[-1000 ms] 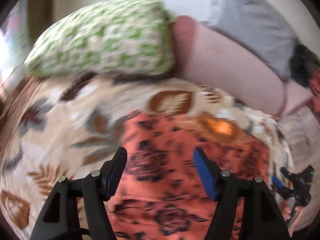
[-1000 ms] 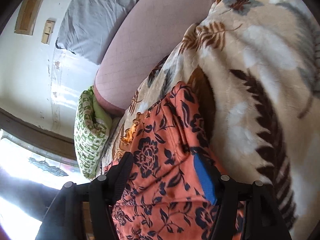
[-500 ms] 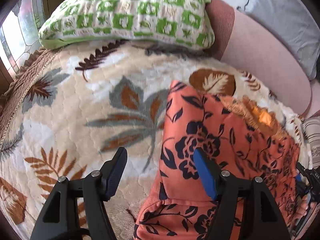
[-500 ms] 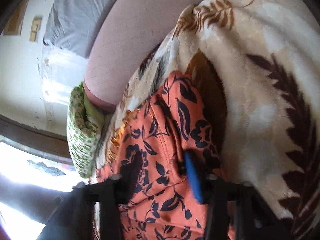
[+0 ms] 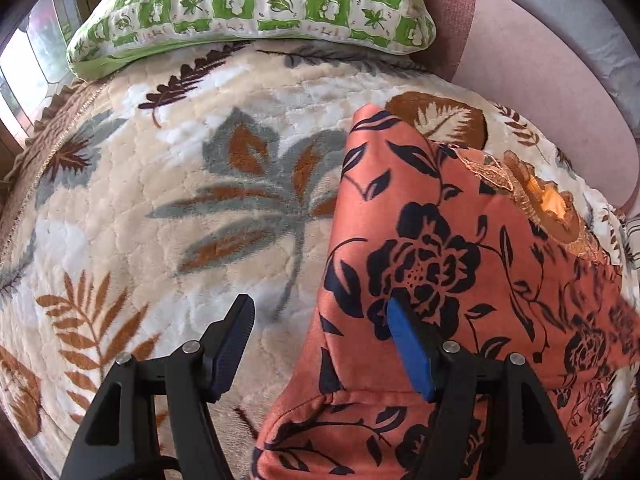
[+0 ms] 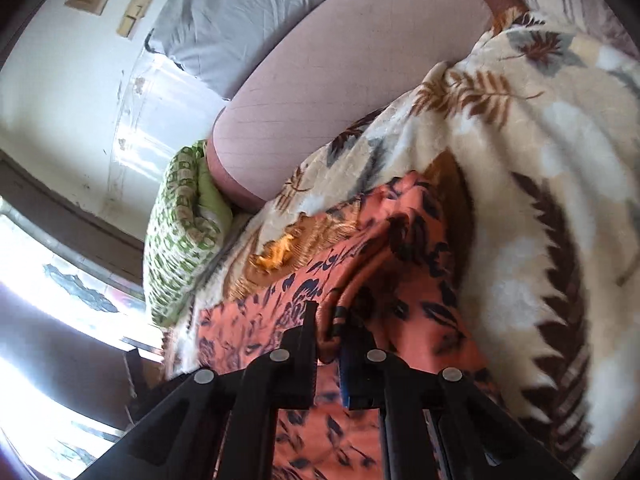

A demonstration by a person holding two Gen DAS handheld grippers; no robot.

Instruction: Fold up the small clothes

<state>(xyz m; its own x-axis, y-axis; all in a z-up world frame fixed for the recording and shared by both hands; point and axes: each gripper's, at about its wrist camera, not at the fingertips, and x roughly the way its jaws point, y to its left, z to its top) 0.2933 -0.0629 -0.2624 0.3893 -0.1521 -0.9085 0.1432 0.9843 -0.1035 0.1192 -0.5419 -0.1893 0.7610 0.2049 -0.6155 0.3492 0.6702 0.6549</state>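
Note:
An orange garment with a black flower print [image 5: 432,264] lies on a cream leaf-patterned blanket [image 5: 160,208]; gold embroidery marks its neckline at the right. My left gripper [image 5: 320,320] hangs open over the garment's left edge, its blue pad above the cloth and its black finger above bare blanket. In the right wrist view the same garment [image 6: 400,256] is bunched, and my right gripper [image 6: 326,322] is shut on a raised fold of its orange cloth, which is pinched between the pads.
A green-and-white checked pillow [image 5: 248,4] lies at the blanket's far end. A pink bolster [image 6: 340,88] and a grey cushion [image 6: 240,12] sit behind the garment. A bright window [image 6: 48,280] is at the left.
My left gripper has sunk closer to the garment's left edge, still open. My right gripper has closed from wide open onto a fold of the orange cloth and lifted it a little.

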